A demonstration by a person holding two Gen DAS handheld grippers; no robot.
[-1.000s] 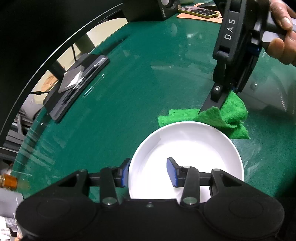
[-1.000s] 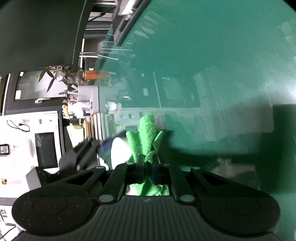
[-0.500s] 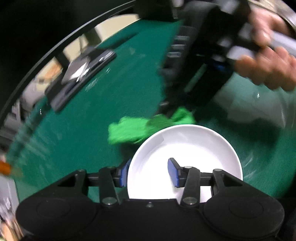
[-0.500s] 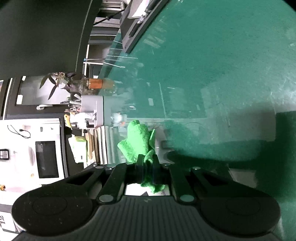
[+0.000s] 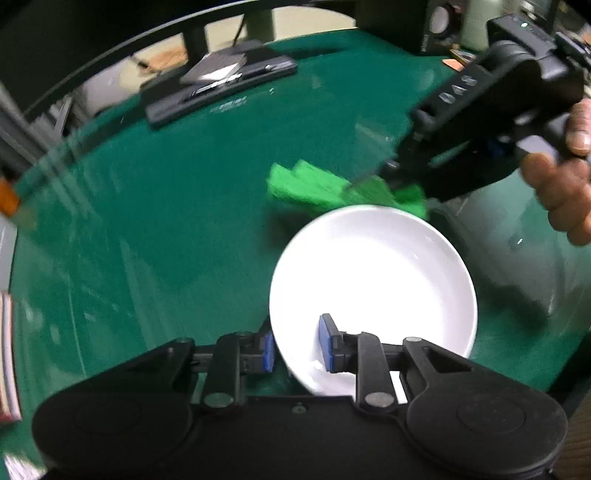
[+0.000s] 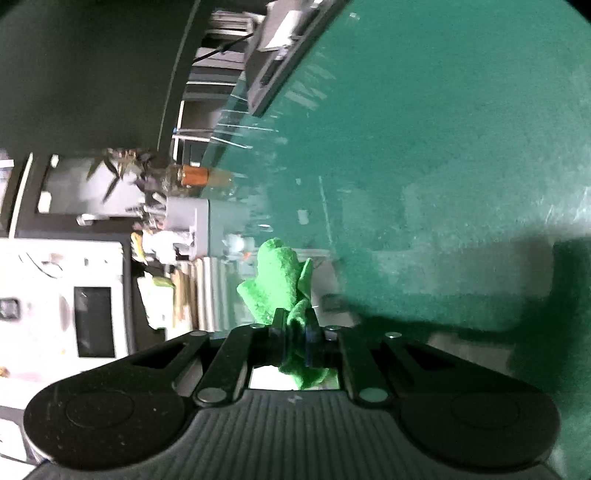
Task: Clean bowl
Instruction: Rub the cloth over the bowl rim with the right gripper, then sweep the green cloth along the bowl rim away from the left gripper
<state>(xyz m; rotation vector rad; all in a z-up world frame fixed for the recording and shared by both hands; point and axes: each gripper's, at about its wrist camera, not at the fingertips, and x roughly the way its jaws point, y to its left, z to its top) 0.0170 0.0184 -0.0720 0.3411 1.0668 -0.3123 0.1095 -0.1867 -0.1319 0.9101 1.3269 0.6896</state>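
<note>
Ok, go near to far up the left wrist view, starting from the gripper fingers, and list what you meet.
Left hand-held gripper, fingers astride the near rim → white bowl → green cloth beyond the far rim, pinched by the right hand-held gripper → bare green table → flat dark device near the far edge.

A green-topped table (image 5: 184, 206) carries a flat dark device (image 5: 221, 88) with a pale square on it near its far edge. A dark speaker (image 5: 432, 26) stands at the far right corner. An orange-labelled bottle (image 6: 195, 176) sits at the left edge.
</note>
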